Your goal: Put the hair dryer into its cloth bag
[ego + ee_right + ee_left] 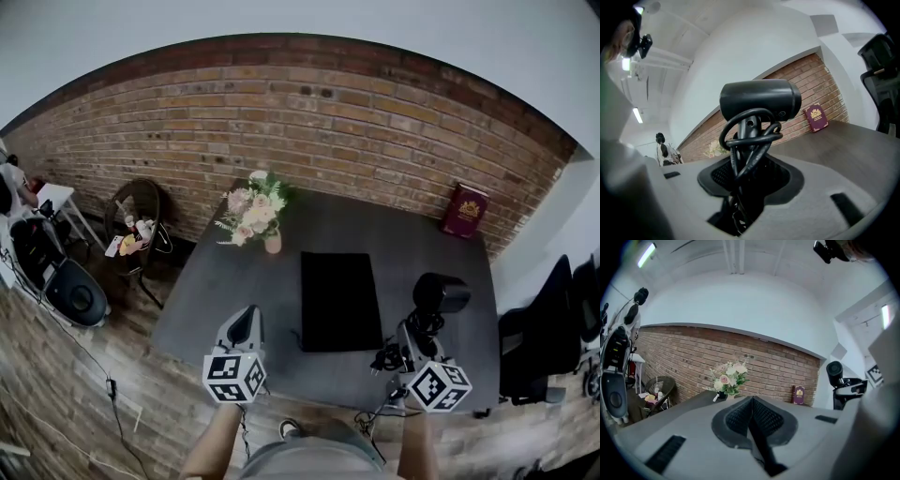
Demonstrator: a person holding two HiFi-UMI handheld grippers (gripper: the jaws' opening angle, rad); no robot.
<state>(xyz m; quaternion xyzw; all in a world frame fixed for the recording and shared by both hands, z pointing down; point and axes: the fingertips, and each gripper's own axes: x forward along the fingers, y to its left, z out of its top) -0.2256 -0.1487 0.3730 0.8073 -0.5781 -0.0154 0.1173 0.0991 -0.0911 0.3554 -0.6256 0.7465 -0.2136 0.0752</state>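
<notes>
Standing upright between right gripper [746,180] jaws: hair dryer [759,101], handle clamped.

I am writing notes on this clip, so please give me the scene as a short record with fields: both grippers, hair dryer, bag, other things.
left gripper: shut, empty, near the table's front left
right gripper: closed on the hair dryer by its handle
cord: wound round the handle
hair dryer: upright, right of the bag, not in it
cloth bag: black, lying flat mid-table
table: dark; flowers far left, red book leaning on the brick wall
</notes>
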